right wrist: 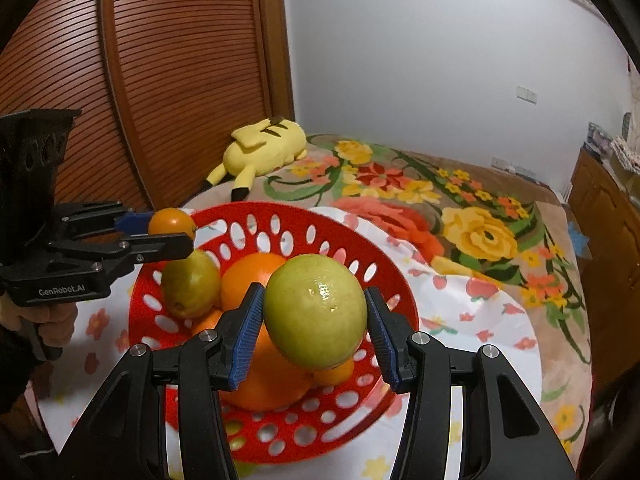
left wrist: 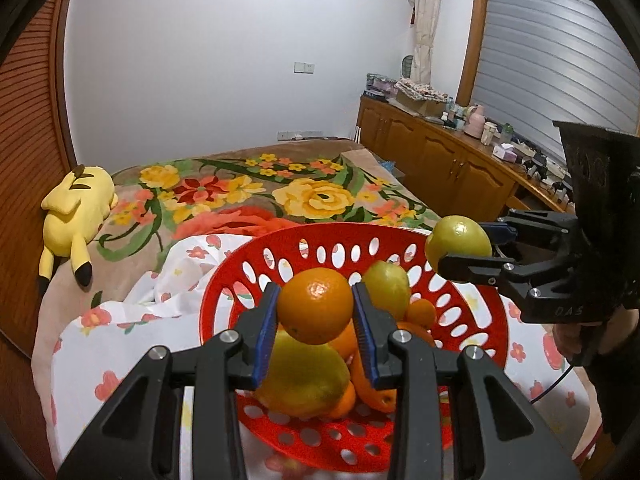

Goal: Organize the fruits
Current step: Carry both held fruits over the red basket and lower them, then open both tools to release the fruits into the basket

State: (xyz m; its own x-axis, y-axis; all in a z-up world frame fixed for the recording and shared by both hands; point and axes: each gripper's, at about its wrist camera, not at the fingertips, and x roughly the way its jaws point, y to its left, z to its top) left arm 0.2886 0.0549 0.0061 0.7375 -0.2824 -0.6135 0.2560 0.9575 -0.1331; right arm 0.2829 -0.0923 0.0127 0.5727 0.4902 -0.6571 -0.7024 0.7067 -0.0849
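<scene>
Both tools hang over the red basket (left wrist: pixel 492 344) on the bed. The left tool (left wrist: pixel 316 312) pinches an orange (left wrist: pixel 315 305); the right tool (right wrist: pixel 316 314) clamps a green lemon (right wrist: pixel 316 312). Smooth round skins could squirt free and tumble onto the heaped fruit.

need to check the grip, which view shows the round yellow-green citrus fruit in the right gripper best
The right wrist view: the round yellow-green citrus fruit fills the centre between the right gripper pads. The left wrist view shows it small and side-on, partly hidden by a black finger, above the red perforated plastic basket.
</scene>
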